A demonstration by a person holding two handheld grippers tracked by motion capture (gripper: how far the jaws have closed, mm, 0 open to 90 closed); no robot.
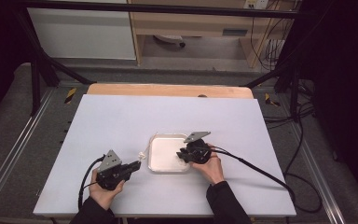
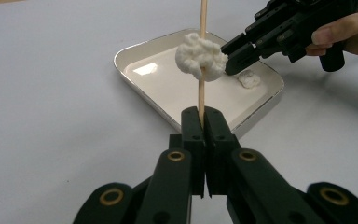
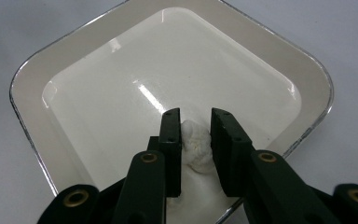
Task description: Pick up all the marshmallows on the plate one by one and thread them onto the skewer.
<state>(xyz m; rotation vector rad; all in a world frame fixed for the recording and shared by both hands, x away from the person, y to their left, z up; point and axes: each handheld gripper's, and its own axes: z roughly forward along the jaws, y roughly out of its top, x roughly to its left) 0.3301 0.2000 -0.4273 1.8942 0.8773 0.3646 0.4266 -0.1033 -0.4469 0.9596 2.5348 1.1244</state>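
My left gripper point(image 2: 203, 114) is shut on the lower end of a thin wooden skewer point(image 2: 203, 18), which stands upright in the left gripper view. A fluffy white lump point(image 2: 200, 58) is threaded on the skewer a little above the jaws. In the high view this gripper point(image 1: 139, 164) sits just left of a white square tray point(image 1: 168, 136). My right gripper point(image 3: 196, 114) hangs over the tray's near right part, jaws apart on either side of a second small white lump point(image 3: 196, 144) that lies on the tray floor. I cannot tell if the jaws touch it.
The tray point(image 2: 121, 65) rests near the middle of a white table top point(image 1: 121, 116). A black cable point(image 1: 261, 172) trails from the right gripper across the table to the right edge. Behind the table are a black frame and wooden furniture.
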